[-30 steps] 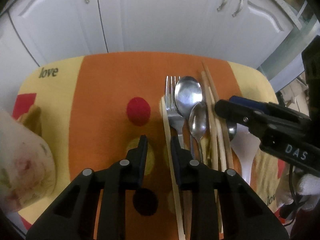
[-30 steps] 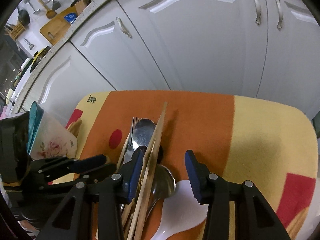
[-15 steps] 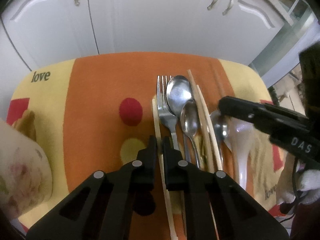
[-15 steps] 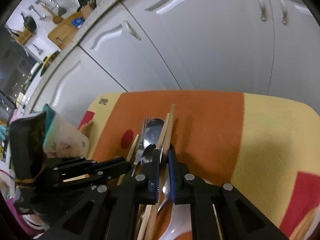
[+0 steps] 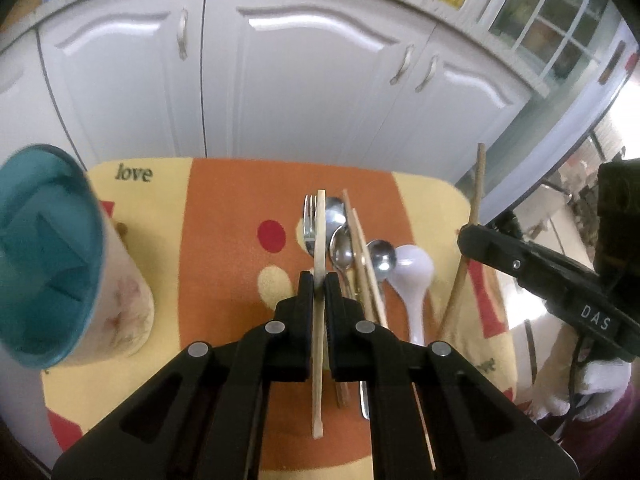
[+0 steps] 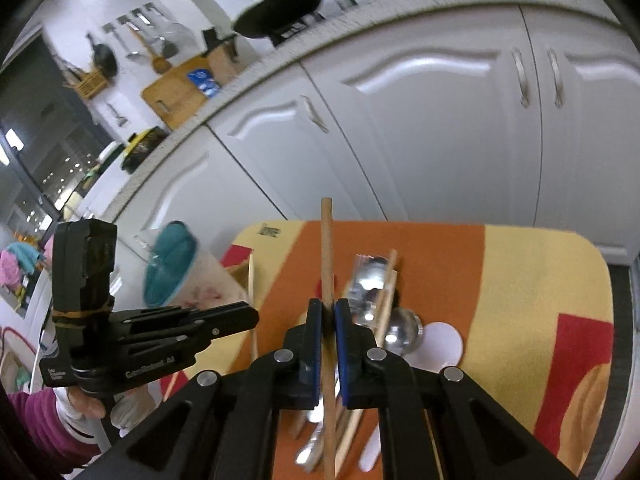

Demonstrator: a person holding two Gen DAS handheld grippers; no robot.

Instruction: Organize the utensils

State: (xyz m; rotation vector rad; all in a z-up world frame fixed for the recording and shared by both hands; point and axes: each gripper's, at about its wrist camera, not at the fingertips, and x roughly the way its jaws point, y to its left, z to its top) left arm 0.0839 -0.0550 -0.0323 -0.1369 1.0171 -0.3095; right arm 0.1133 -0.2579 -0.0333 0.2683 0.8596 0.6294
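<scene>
White cabinets (image 5: 304, 92) back an orange-yellow mat (image 5: 224, 264); left claw (image 5: 319, 280) and right claw (image 6: 329, 316) each clamp seemingly one chopstick.

White cabinet doors (image 5: 304, 80) w/ metal handles, speckled countertop (image 6: 360, 28) above; window (image 5: 560, 28) at right.
</scene>
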